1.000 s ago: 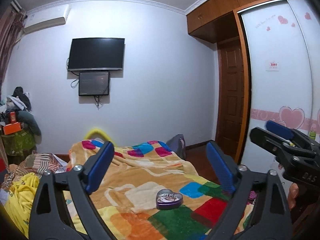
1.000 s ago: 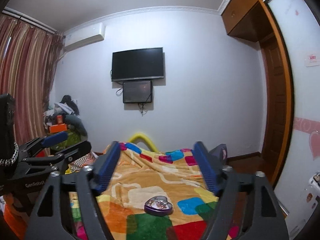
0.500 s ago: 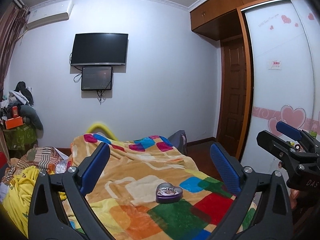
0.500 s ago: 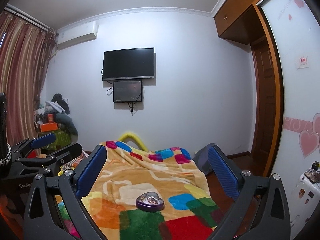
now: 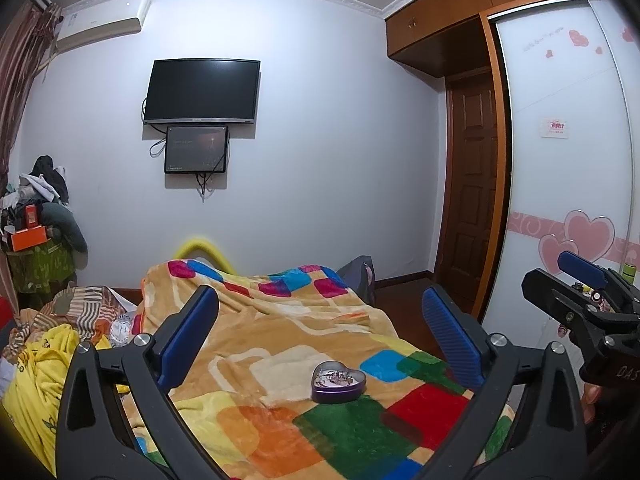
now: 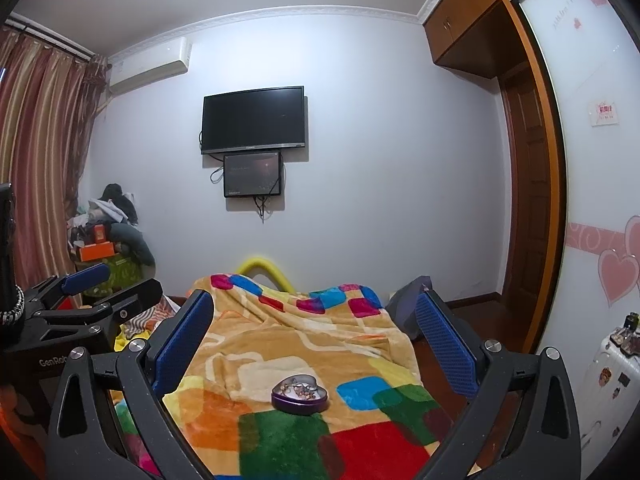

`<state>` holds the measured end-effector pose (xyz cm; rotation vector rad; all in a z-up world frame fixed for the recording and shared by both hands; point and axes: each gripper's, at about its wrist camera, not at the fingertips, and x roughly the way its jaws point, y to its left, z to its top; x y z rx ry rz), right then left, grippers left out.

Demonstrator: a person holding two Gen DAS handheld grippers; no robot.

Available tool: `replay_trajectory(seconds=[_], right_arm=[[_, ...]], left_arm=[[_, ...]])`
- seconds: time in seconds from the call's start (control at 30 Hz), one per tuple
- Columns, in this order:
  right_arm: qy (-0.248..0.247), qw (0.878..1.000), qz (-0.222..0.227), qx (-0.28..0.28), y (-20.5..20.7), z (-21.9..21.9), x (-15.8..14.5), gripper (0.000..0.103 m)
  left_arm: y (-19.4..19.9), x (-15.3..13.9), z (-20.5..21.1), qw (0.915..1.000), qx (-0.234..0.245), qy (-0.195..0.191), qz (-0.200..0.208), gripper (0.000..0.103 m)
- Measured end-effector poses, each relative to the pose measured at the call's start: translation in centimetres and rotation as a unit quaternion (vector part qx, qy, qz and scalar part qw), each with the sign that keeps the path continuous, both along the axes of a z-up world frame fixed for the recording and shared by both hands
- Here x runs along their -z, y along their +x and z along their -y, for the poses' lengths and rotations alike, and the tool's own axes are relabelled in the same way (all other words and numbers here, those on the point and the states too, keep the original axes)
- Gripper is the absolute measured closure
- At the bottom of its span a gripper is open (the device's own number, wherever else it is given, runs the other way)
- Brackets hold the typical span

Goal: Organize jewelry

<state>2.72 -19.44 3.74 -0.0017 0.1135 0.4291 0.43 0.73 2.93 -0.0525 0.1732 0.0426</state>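
- We find the heart-shaped tin [image 5: 338, 376] [image 6: 300, 393] sitting lidless on the patchwork blanket [image 5: 280, 332] [image 6: 288, 344], a tangle of jewelry [image 5: 335, 377] [image 6: 297, 389] inside it; single pieces are too small for us to tell apart.
- Left gripper [image 5: 320, 344]: its jaws have just been opening and now stand spread wide. The blue pads [image 5: 188, 336] frame the tin from above; nothing lies between them and they touch nothing.
- Right gripper [image 6: 314, 344]: its jaws have also just been opening, and we read them as spread wide too. Its pads [image 6: 182, 340] are bare, with the tin lower in the view, apart from both fingers.
- Only the left view shows the right gripper [image 5: 580, 304] from the side, at the right edge, and a yellow garment [image 5: 36, 364] at the left of the bed.
- Only the right view shows the left gripper [image 6: 88, 300] from the side, the striped curtain [image 6: 36, 152], and a white case with small bottles [image 6: 624, 336] on it at lower right.
- Both views show the wall television [image 5: 202, 91] [image 6: 253, 120] with a smaller screen [image 5: 196, 155] [image 6: 252, 174] beneath.
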Motion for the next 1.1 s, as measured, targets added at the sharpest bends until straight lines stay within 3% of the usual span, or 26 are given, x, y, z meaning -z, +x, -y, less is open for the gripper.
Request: replay_trajectory(seconds=[1.1], right_arm=[[-0.004, 1.0, -0.009, -0.001, -0.11, -0.14, -0.14, 0.002]], left_arm=[[0.12, 0.02, 0.0, 0.9999, 0.009, -0.004, -0.007, 0.001]])
